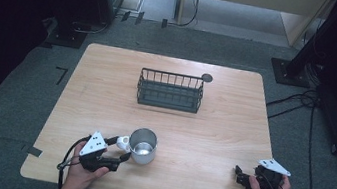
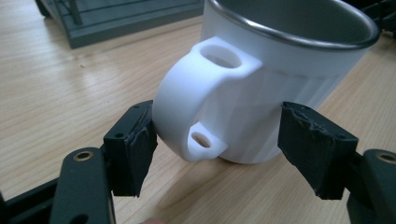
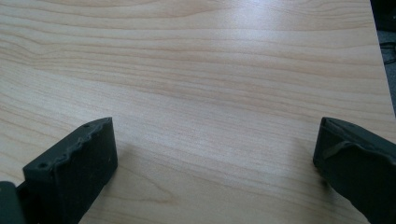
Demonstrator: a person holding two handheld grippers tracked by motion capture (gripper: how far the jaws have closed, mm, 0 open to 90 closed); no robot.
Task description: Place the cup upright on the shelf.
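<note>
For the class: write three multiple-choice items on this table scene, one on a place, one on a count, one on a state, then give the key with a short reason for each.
1. Where does the mug stand?
A. inside the basket
B. on the table, near the left gripper
C. at the table's far right corner

2. How many wire baskets are on the table?
A. one
B. two
C. three

3. How do the left gripper's jaws stand at the mug's handle?
A. clamped tight on it
B. apart, the handle between them
C. closed, away from the mug

Key:
1 B: the mug sits just beside the left gripper, well short of the basket.
2 A: a single dark basket stands mid-table.
3 B: the left gripper view shows a gap at the far pad.
</note>
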